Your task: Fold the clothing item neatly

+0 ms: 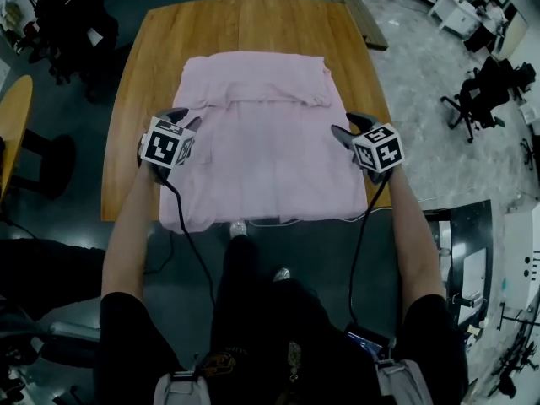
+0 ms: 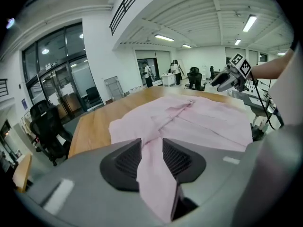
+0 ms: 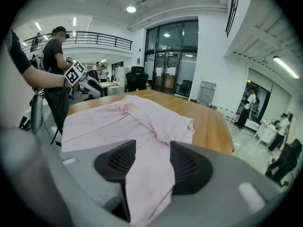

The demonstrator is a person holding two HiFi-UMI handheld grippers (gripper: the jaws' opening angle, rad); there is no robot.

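Large open-plan office or lab hall, by every sign. Furnished with a broad wooden desk (image 1: pixel 245 24), black swivel chairs (image 1: pixel 485 91) and white workstations (image 1: pixel 456 11) along the edge. Floored in polished grey (image 1: pixel 422 83). Walled with tall glass doors (image 3: pixel 165 77), overlooked by a railed mezzanine (image 3: pixel 102 36), lit by ceiling strip lights (image 2: pixel 163 38). Shared with other people (image 2: pixel 175 70) standing about in the background.

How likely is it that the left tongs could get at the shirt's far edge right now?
Probably not: the left tongs are clamped on the pink shirt at its left side, though nothing blocks the way.
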